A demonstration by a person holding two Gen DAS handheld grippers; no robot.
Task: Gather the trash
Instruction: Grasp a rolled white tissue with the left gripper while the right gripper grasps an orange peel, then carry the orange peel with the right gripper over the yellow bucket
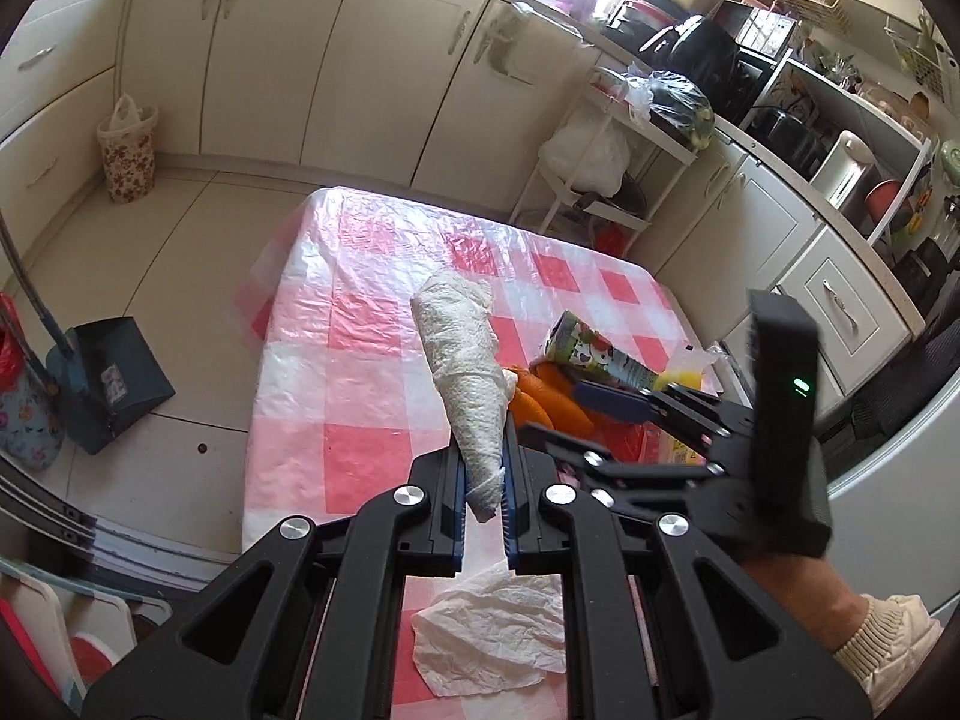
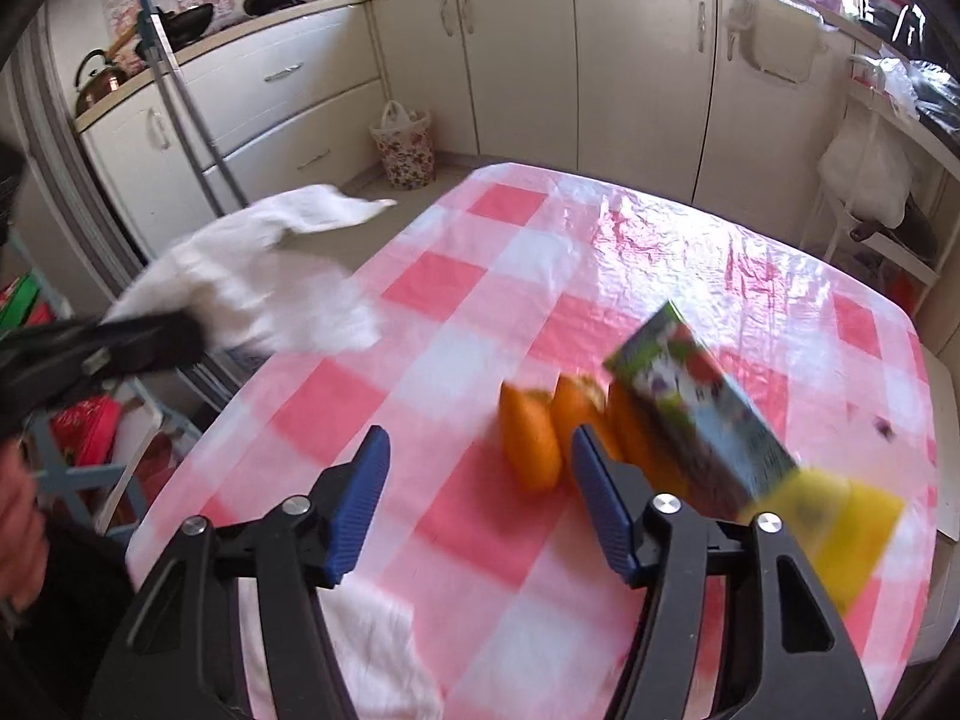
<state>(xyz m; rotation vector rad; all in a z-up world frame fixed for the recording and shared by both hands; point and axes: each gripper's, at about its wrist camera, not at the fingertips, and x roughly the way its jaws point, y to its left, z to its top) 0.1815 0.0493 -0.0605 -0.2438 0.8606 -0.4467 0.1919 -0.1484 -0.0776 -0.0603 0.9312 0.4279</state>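
Note:
My left gripper (image 1: pixel 485 480) is shut on the lower end of a rolled white paper towel (image 1: pixel 462 384), held above the table. In the right wrist view the left gripper (image 2: pixel 192 333) and its paper towel (image 2: pixel 258 276) hang blurred at the left. My right gripper (image 2: pixel 480 450) is open over the table with nothing between its pads. Orange peels (image 2: pixel 534 444) lie just beyond its right finger, and a printed juice carton (image 2: pixel 696 414) lies against them with a yellow piece (image 2: pixel 840 534) at its near end. A crumpled white paper (image 1: pixel 492 636) lies on the cloth under the left gripper.
The table wears a pink-checked plastic cloth (image 1: pixel 372 324). A floral bin with a bag (image 1: pixel 126 156) stands by the far cabinets. A dark dustpan (image 1: pixel 114 384) leans on the floor at left. A white rack with bags (image 1: pixel 606 168) stands behind the table.

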